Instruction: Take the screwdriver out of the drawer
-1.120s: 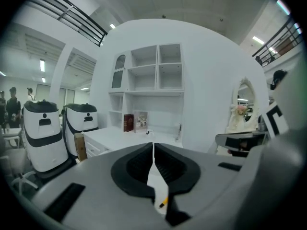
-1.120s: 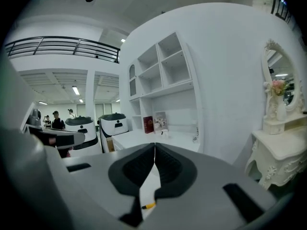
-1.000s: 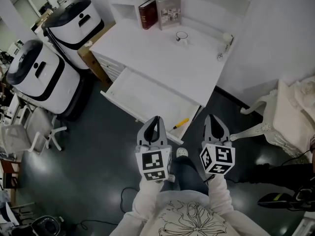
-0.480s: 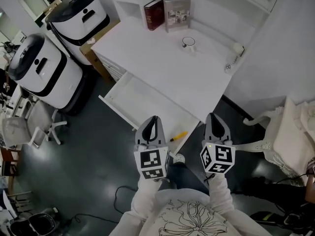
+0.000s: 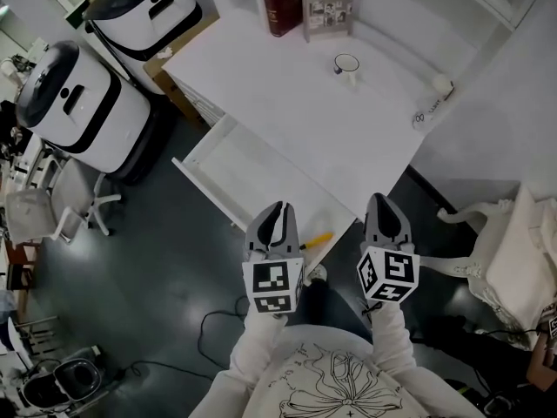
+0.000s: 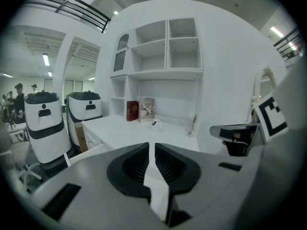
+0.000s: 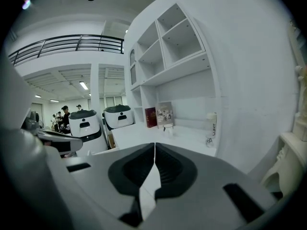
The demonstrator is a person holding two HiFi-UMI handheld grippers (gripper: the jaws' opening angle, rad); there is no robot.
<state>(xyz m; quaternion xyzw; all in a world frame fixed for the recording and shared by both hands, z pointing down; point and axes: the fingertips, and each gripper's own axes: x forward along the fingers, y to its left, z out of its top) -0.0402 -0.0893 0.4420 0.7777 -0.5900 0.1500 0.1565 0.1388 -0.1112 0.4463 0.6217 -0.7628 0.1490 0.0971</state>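
One yellow screwdriver (image 5: 318,239) lies in the near corner of the single open drawer (image 5: 228,159), just ahead of the left gripper (image 5: 278,212). Its jaws are pressed together on nothing, as are the right gripper's (image 5: 381,205). Likely best approach: part the jaws, then lower them astride the handle. The worktop (image 5: 278,94) carries two books (image 5: 284,5) and one cup (image 5: 346,64).
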